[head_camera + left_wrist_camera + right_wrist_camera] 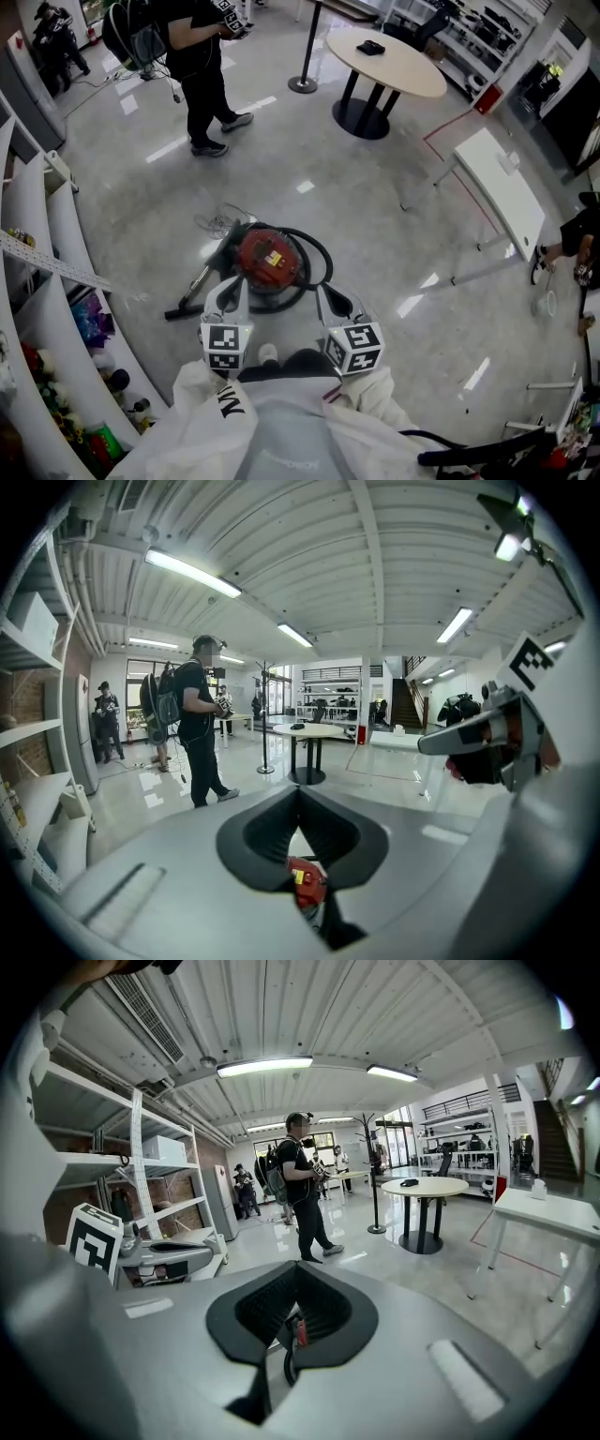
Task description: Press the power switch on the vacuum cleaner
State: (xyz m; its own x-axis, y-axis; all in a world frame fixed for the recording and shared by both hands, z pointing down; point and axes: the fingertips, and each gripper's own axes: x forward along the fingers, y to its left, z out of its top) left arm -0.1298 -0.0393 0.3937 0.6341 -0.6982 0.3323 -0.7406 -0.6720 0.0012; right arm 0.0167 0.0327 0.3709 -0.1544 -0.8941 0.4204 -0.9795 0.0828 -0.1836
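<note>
A red canister vacuum cleaner (270, 260) sits on the shiny floor just ahead of me, its black hose (322, 258) looped round it and its wand (192, 292) lying off to the left. My left gripper (231, 281) hovers over the near left side of the vacuum, jaws shut and empty. My right gripper (329, 289) hangs at the near right side, also shut on nothing. In the left gripper view the vacuum's red top (305, 881) shows through the slit below the closed left gripper (298, 791). A sliver of the red vacuum (301, 1332) shows below the closed right gripper (295, 1267).
White curved shelves (52, 244) with goods run along the left. A person (202, 66) stands further ahead. A round table (389, 58) and a stanchion pole (303, 82) are beyond; a white rectangular table (502, 187) is to the right. A loose cord (216, 222) lies by the vacuum.
</note>
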